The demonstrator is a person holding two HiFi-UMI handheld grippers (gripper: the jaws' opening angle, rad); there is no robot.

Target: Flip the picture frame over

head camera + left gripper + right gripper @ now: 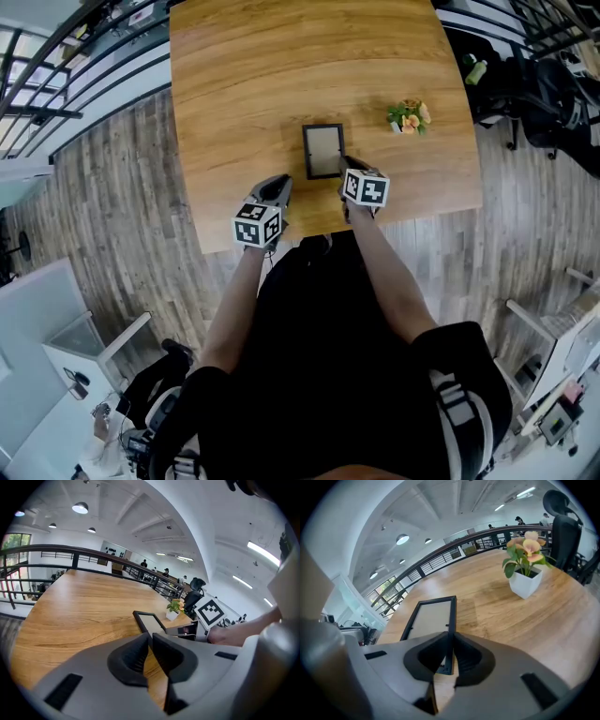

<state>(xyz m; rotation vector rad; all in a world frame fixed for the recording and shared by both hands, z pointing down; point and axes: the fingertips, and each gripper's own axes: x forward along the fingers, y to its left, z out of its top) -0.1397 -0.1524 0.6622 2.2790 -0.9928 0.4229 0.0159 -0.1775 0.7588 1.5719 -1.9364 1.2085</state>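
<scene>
Quick rundown of where we're at. The picture frame sits near the middle of the wooden tabletop, closer to our edge than the far one. It has a thin black border round a plain beige panel, and we honestly can't say whether that's the front or the back facing up.

Our right tongs have it. In the right gripper view the frame runs away from us, and the right tongs are pinched on its right-hand rail close to the near corner, with the black edge squeezed between the two pads. There's a darker shadow on the wood just beside that rail, so the gripped side looks tipped up a touch, though from the head view it reads as nearly flat.

Our left tongs are closed up tight with nothing in them. In the left gripper view the left tongs have their pads together and only bare wood shows past them. They hover over the near edge of the tabletop, just left of the frame and not touching it.

A small potted plant with orange flowers stands off to the right, apart from the frame.
</scene>
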